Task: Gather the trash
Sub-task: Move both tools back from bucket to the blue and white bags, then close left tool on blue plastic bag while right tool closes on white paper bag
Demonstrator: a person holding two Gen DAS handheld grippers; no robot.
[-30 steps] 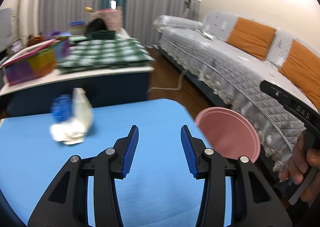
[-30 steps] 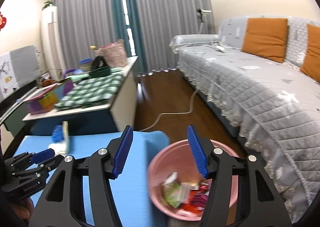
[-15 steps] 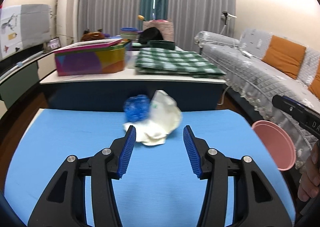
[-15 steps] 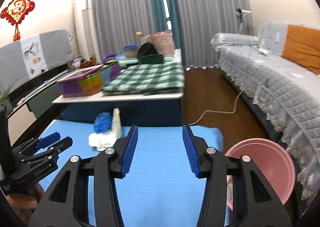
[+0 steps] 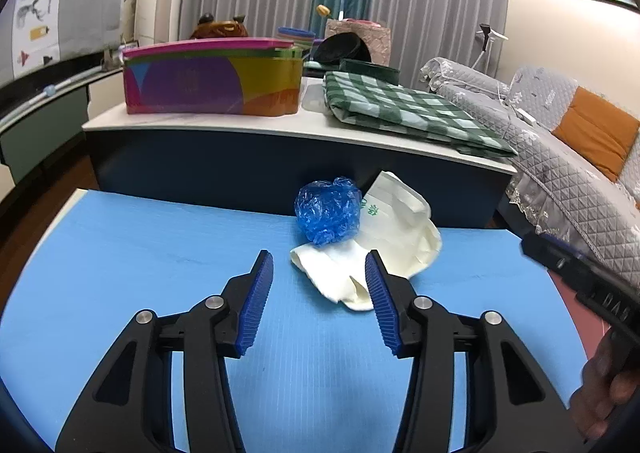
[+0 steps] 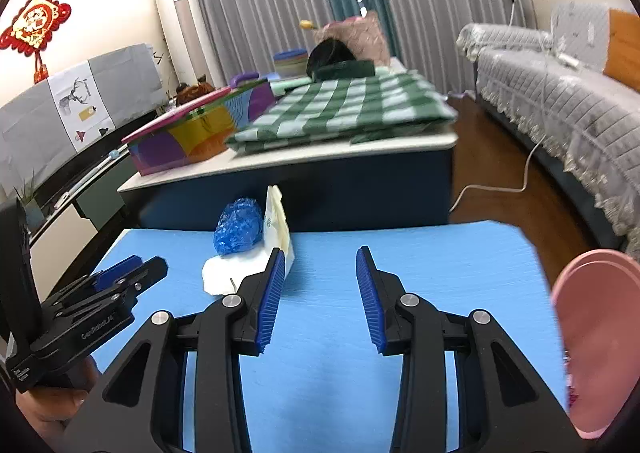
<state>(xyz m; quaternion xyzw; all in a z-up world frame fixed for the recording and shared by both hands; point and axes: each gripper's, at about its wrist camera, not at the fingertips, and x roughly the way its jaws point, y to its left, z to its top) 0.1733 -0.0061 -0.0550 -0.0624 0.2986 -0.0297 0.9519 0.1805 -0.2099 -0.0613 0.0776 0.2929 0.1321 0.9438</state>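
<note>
Both grippers [image 5: 319, 285] [image 6: 320, 285] spread, empty, right closing; blue wad [image 5: 328, 210] on perhaps paper [image 5: 384, 249].

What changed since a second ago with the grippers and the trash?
Both grippers swung from the pink bin toward the trash; the left gripper now points at the white bag and blue wad. The right gripper has just been closing its jaws a bit, nothing between them. Nothing was grabbed or dropped. The trash stayed on the blue table.
</note>
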